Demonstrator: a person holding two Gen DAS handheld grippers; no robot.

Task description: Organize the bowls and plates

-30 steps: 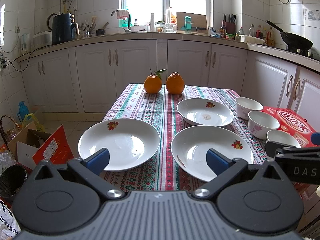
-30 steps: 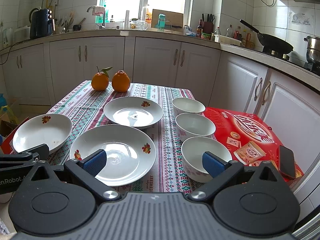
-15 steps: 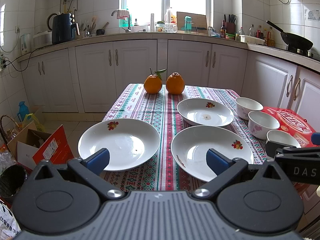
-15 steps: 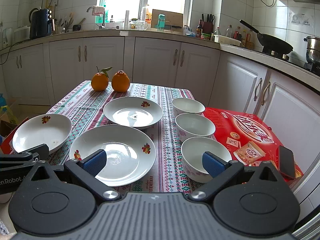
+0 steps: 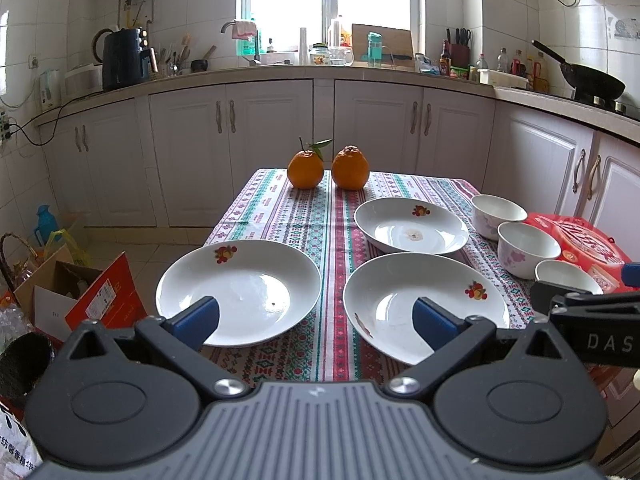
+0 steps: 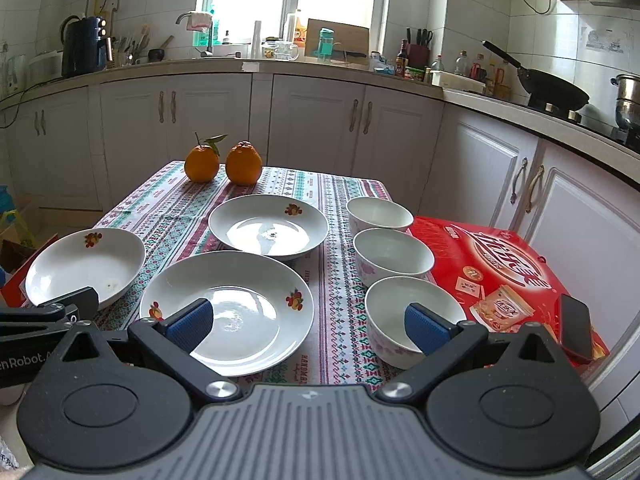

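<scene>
Our left tongs (image 5: 316, 320) are spread wide and hold nothing, hovering at the near edge of the tabletop (image 5: 328, 216), which wears a striped patterned cloth. Just past their left tip sits a white plate (image 5: 240, 284) with a small fruit motif; just past their right tip sits a second plate (image 5: 424, 300) of the same kind. Beyond that second plate, farther from the tongs, lies a third plate (image 5: 412, 226).

Our right tongs (image 6: 306, 324) are also spread wide and empty, beside the left ones. Their left tip hangs over the near rim of the second plate (image 6: 228, 304); their right tip hangs over the nearest of three white bowls (image 6: 408, 312). The middle bowl (image 6: 394, 256) and the far bowl (image 6: 379, 214) line up straight ahead of that tip, each just beside the next.

To the right of the bowls lies a red box (image 6: 500, 268), with a dark phone (image 6: 575, 327) resting on its near corner. At the far end of the tabletop, well apart from both tongs, two oranges (image 6: 222, 162) stand side by side.
</scene>
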